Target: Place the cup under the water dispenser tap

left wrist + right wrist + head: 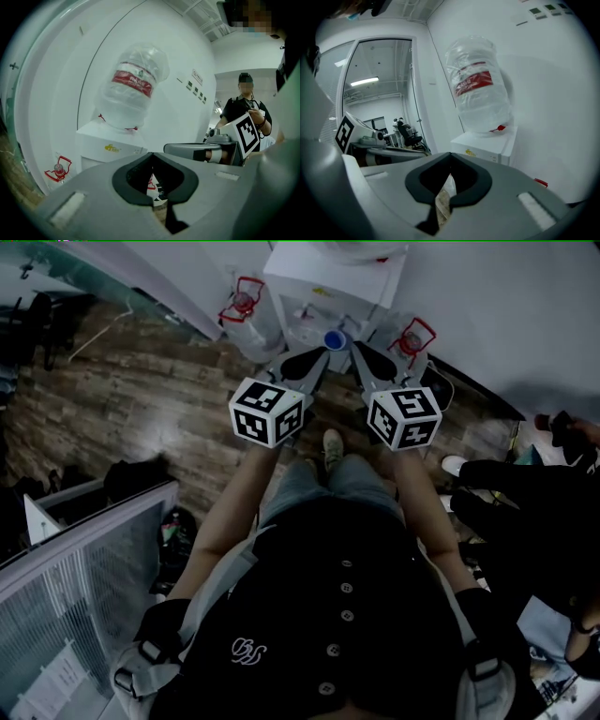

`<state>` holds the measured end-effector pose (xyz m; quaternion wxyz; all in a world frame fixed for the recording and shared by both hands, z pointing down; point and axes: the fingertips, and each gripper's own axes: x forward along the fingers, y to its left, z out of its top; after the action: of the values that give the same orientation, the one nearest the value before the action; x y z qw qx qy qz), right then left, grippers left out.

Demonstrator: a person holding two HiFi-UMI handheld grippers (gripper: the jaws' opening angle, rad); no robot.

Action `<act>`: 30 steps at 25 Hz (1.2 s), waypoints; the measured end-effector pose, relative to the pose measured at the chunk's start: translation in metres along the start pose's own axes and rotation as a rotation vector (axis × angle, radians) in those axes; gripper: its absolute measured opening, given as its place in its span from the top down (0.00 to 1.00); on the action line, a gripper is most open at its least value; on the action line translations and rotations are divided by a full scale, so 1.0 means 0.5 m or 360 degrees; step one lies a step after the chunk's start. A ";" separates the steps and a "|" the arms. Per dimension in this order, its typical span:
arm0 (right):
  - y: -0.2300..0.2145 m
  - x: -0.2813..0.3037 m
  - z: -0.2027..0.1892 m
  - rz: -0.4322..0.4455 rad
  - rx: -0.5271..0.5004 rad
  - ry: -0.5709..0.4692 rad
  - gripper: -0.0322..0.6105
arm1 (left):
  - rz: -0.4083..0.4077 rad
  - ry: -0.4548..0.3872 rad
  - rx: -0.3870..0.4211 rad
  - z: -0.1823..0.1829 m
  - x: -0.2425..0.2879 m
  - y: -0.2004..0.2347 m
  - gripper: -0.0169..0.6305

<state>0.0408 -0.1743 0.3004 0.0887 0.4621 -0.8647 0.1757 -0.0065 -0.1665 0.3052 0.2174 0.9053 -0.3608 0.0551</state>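
Note:
The white water dispenser (333, 277) stands against the wall ahead, with a big clear bottle (133, 86) upside down on top. A small blue round thing (335, 340) shows at the dispenser's front, between the two gripper tips; I cannot tell whether it is the cup. Neither gripper view shows a cup. My left gripper (314, 357) and right gripper (361, 352) are held side by side in front of the dispenser. The left gripper (151, 157) is shut, tips touching, with nothing in it. The right gripper (450, 157) is likewise shut and empty. The dispenser (487, 145) and its bottle (480, 89) lie ahead of it.
Red-framed water bottles (242, 301) (412, 338) stand on the floor on both sides of the dispenser. A glass partition (84, 559) is at my lower left, with a dark bag (131, 479) beside it. A person in black (243, 105) stands at the right, close to my right arm.

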 end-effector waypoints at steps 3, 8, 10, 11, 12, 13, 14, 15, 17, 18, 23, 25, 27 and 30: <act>0.020 -0.019 0.003 0.0044 -0.0029 -0.0001 0.95 | -0.0003 -0.0031 0.0000 0.011 -0.011 -0.011 0.97; 0.040 -0.044 0.010 0.0097 -0.0075 -0.0032 0.95 | -0.0019 -0.0058 -0.0018 0.016 -0.018 -0.021 0.97; 0.041 -0.051 0.012 0.0105 -0.0063 -0.0038 0.95 | -0.0018 -0.0067 -0.0009 0.019 -0.020 -0.024 0.97; 0.041 -0.054 0.013 0.0107 -0.0060 -0.0041 0.95 | -0.0015 -0.0072 -0.0005 0.021 -0.020 -0.026 0.97; 0.040 -0.058 0.015 0.0109 -0.0060 -0.0043 0.95 | -0.0012 -0.0075 -0.0001 0.021 -0.020 -0.028 0.97; 0.040 -0.061 0.016 0.0109 -0.0065 -0.0043 0.95 | -0.0012 -0.0075 0.0001 0.021 -0.020 -0.030 0.97; 0.038 -0.064 0.017 0.0106 -0.0073 -0.0042 0.95 | -0.0013 -0.0072 0.0005 0.019 -0.019 -0.033 0.97; 0.035 -0.068 0.017 0.0102 -0.0083 -0.0038 0.95 | -0.0014 -0.0069 0.0009 0.017 -0.018 -0.036 0.97; 0.029 -0.075 0.015 0.0093 -0.0095 -0.0032 0.95 | -0.0016 -0.0066 0.0013 0.014 -0.016 -0.041 0.97; 0.026 -0.077 0.013 0.0089 -0.0094 -0.0031 0.95 | -0.0015 -0.0065 0.0013 0.012 -0.015 -0.043 0.97; 0.023 -0.084 0.002 0.0088 -0.0086 -0.0006 0.95 | -0.0005 -0.0054 0.0016 0.005 -0.010 -0.047 0.97; 0.023 -0.084 0.000 0.0089 -0.0097 0.0003 0.95 | -0.0004 -0.0053 0.0015 0.004 -0.009 -0.050 0.97; 0.023 -0.083 -0.003 0.0091 -0.0095 0.0010 0.95 | -0.0001 -0.0046 0.0014 0.000 -0.009 -0.052 0.97; 0.024 -0.082 -0.007 0.0097 -0.0099 0.0020 0.95 | 0.0005 -0.0035 0.0016 -0.005 -0.010 -0.054 0.97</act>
<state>0.0534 -0.1353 0.2881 0.1032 0.4313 -0.8829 0.1544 0.0081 -0.1448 0.2968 0.2089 0.9063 -0.3645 0.0474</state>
